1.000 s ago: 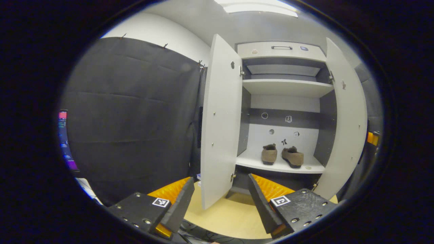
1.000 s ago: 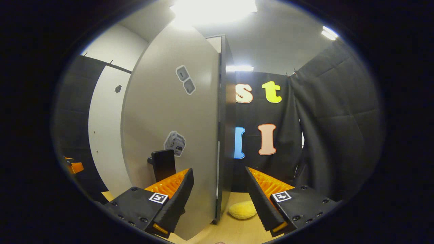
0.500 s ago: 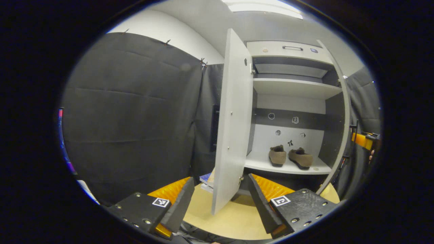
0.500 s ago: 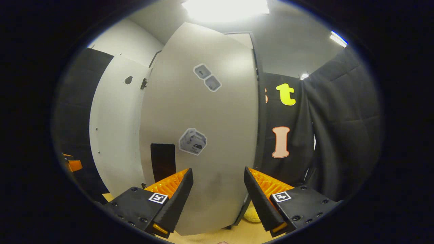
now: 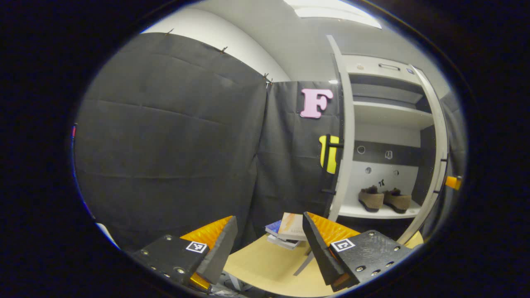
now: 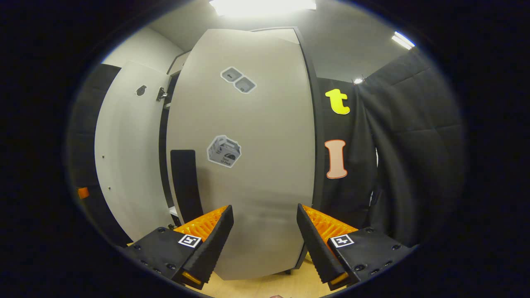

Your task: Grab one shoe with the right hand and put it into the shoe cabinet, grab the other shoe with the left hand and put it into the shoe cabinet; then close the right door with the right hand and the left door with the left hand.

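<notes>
Fingers of the left gripper (image 5: 267, 244) stand spread with nothing between them, over the pale desk (image 5: 265, 265) near a stack of books (image 5: 287, 231). Beyond, the shoe cabinet (image 5: 389, 136) shows its left door (image 5: 345, 132) edge-on and ajar; two brown shoes (image 5: 383, 198) sit side by side on the lower shelf (image 5: 372, 212). Fingers of the right gripper (image 6: 263, 244) are likewise apart and empty, close before the right door (image 6: 248, 165), which bears stickers (image 6: 223, 151).
</notes>
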Tool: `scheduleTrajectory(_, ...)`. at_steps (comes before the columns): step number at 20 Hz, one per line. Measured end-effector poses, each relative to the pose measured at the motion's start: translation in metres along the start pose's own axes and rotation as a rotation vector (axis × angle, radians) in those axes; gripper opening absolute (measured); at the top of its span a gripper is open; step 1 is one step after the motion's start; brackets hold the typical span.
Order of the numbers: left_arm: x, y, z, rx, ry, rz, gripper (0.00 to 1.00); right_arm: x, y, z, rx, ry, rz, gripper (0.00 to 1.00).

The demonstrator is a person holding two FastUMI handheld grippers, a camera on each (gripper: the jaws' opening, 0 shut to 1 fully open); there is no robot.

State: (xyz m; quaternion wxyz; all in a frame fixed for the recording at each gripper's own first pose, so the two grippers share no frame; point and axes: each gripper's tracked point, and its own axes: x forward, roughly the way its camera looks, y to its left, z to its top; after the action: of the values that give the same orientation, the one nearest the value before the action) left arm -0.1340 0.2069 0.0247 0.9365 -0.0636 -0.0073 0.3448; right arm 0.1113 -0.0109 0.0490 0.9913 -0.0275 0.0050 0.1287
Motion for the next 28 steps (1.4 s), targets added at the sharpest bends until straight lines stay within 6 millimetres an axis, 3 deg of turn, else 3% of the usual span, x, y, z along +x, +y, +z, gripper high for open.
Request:
scheduleTrajectory(3,0.038,0.022,0.024,-0.072,-0.049,-0.035,0.84,0.001,0.002,-0.010,0.003,0.033,-0.027,0.97)
scheduleTrajectory(4,0.051,0.026,0.031,-0.093,-0.062,-0.063,0.92,0.001,0.004,-0.012,0.002,0.041,-0.035,0.97)
scheduleTrajectory(5,0.066,0.022,0.039,-0.107,-0.071,-0.130,0.92,0.000,0.005,-0.013,0.001,0.045,-0.047,0.97)
scheduleTrajectory(6,0.078,0.015,0.045,-0.115,-0.077,-0.194,1.00,0.000,0.007,-0.013,0.009,0.050,-0.053,0.97)
scheduleTrajectory(8,0.102,0.002,0.052,-0.110,-0.082,-0.315,0.89,-0.004,0.015,-0.014,0.032,0.052,-0.046,0.99)
scheduleTrajectory(10,0.116,-0.009,0.054,-0.072,-0.080,-0.398,0.97,-0.008,0.018,-0.014,0.029,0.047,-0.061,0.97)
scheduleTrajectory(12,0.128,-0.021,0.061,-0.040,-0.087,-0.448,0.96,-0.013,0.022,-0.018,0.026,0.049,-0.068,0.97)
scheduleTrajectory(17,0.126,-0.030,0.058,-0.025,-0.109,-0.551,0.90,-0.027,0.018,-0.030,0.033,0.067,-0.102,0.97)
scheduleTrajectory(21,0.122,-0.037,0.060,-0.043,-0.107,-0.616,0.94,-0.040,0.005,-0.040,0.074,0.069,-0.147,0.97)
scheduleTrajectory(28,0.126,-0.046,0.054,-0.053,-0.069,-0.619,0.93,-0.060,-0.035,-0.058,0.082,0.085,-0.254,0.97)
